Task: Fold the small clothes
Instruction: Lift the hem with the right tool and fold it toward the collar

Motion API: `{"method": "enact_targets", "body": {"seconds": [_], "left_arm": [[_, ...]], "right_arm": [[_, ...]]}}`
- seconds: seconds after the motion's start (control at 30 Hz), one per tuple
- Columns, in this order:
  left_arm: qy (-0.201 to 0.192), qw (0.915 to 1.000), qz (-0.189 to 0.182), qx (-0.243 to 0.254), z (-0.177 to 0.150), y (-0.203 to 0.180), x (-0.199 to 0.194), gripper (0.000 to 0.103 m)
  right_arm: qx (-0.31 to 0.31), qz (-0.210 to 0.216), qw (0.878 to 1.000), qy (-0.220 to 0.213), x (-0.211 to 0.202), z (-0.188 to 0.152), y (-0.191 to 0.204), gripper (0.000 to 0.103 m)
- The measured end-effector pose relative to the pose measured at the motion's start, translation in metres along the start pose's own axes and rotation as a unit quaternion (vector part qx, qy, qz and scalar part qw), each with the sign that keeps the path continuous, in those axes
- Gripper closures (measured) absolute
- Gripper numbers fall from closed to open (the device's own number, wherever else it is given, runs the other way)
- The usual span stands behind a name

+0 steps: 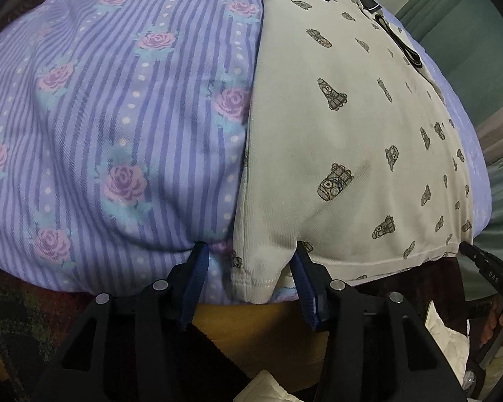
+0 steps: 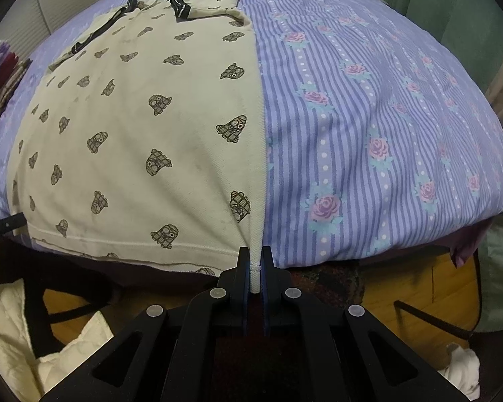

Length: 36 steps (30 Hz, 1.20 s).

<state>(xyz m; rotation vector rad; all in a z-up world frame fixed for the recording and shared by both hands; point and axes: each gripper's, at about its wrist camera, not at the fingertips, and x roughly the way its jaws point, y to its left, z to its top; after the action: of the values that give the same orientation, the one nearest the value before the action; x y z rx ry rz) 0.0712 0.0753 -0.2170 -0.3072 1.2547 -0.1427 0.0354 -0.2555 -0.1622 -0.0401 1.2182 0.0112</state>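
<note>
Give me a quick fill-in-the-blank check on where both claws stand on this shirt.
1. The cream shirt lies on a striped bedspread printed with ____.
2. The right claw is ____ on the shirt's hem corner.
3. The left claw straddles the other hem corner, its jaws not yet ____.

Missing: roses; shut; closed

one cream printed shirt [image 2: 134, 140], one floral striped bedspread [image 2: 385, 117], two grippers [image 1: 251, 268]
</note>
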Motion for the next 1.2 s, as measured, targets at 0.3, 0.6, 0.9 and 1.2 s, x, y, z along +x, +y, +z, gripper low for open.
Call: {"method": "enact_targets", "body": {"seconds": [0.3, 0.6, 0.9, 1.2], "left_arm": [[-0.029, 0.9988, -0.031, 0.023, -0.006, -0.015, -0.026, 0.097], [-0.139, 0.9865, -0.076, 0.042, -0.012, -0.040, -0.107, 0.097], [-0.236, 0.9664, -0.095, 0.035, 0.017, -0.057, -0.173, 0.097], [-0.302, 0.9514, -0.059, 0.014, 0.086, -0.067, -0.194, 0.097]], "right_arm": [[0.014, 0.025, 1.000, -0.003, -0.003, 0.000, -0.004, 0.097], [0.051, 0.095, 0.993, -0.058, -0.049, -0.001, -0.018, 0.097], [0.089, 0.148, 0.975, -0.141, -0.099, 0.022, -0.022, 0.097], [0.111, 0.152, 0.952, -0.241, -0.137, 0.087, -0.030, 0.097]]}}
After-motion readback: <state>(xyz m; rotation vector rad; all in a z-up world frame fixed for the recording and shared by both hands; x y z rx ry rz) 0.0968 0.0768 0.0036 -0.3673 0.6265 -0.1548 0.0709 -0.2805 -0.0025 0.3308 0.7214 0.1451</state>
